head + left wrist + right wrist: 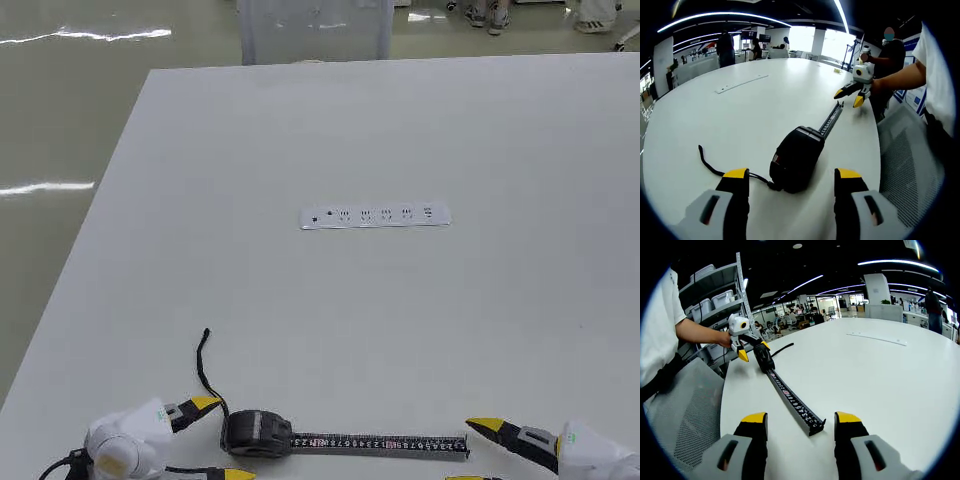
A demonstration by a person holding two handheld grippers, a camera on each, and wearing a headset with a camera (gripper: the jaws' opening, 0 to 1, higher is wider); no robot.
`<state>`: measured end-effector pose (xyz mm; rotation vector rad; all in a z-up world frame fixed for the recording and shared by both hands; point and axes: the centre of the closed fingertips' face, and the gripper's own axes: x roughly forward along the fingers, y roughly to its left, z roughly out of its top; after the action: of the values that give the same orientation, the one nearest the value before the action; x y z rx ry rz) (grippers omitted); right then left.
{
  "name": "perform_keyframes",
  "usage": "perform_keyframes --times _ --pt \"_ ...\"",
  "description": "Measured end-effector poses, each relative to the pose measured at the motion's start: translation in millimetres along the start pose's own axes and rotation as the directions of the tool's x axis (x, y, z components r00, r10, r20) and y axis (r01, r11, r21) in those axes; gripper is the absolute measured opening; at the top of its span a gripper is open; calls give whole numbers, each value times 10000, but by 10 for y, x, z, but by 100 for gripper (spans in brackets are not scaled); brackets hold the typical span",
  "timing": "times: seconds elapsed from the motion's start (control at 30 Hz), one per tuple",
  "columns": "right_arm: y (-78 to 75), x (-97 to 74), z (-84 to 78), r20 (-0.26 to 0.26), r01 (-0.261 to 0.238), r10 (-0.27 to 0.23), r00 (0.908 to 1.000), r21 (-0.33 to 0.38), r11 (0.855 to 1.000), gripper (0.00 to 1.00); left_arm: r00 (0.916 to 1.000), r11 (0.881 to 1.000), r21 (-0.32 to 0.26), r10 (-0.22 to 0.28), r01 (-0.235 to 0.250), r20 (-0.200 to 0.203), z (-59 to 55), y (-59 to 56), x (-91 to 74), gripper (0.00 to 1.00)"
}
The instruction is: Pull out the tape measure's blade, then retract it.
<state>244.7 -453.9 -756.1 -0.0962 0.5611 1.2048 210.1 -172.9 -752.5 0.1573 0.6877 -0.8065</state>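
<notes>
The tape measure (257,433) lies on the white worktop (400,130) at its near edge. Its black case rests on its side, and its blade (380,444) is drawn out flat along the worktop towards the right. A black wrist cord (204,365) trails from the case away from the person. The left tool (791,174) is held low and level just behind the case. Its yellow-tipped jaws stand wide, one on either side of the case's back end, and grip nothing. The right tool (801,417) faces it from the far end of the blade, also low and near level. Its jaws are spread wide, with the blade's end hook lying between them, clear of both. In each gripper view a bare forearm reaches in from a white short sleeve, its hand closed around the opposite tool's body. A white power strip (375,216) lies further in on the worktop, well apart from both tools.
</notes>
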Motion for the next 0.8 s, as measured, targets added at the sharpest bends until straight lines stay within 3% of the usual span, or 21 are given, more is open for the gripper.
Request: perform_keyframes --times 0.37,0.8 --pt "32 -46 -19 -266 732 -721 9970 443 9963 61 9979 9969 -550 581 -565 286 -28 16 -112 71" --pt "113 -140 -41 -373 1332 -1301 9908 986 9862 69 9951 9932 -749 916 -887 360 -67 -66 -227 73"
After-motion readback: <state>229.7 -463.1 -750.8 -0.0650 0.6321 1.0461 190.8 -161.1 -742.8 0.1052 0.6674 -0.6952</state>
